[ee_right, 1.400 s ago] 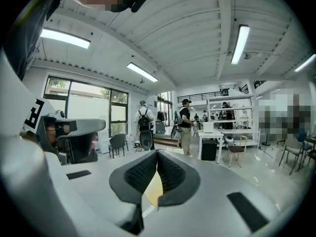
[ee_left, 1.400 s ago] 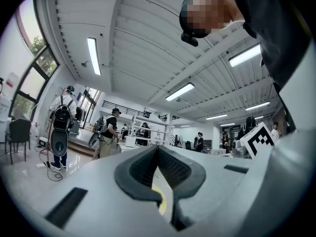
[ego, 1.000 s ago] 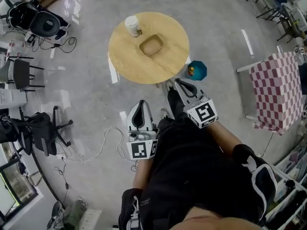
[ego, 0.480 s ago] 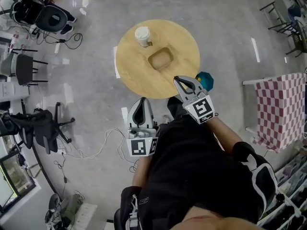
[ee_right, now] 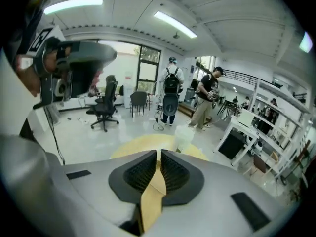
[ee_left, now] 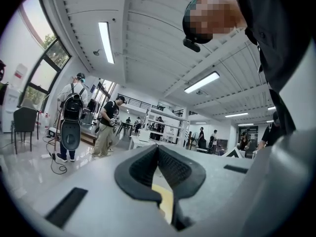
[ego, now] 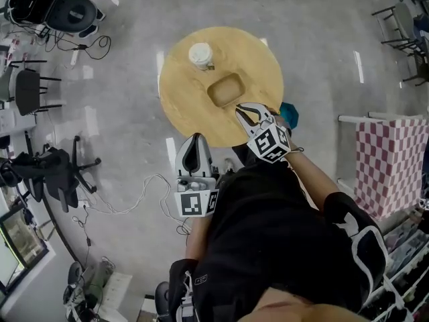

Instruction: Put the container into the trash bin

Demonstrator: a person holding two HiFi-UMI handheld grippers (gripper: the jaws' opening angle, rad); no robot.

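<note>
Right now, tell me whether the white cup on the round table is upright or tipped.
Upright: the white cup stands on its base on the table, lid facing up.

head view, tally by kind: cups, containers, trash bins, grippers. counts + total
White lidded cup: 1
Brown tray container: 1
Teal trash bin, partly hidden: 1
Grippers: 2 (left gripper, right gripper; both shut, nothing held)
Total: 5
</note>
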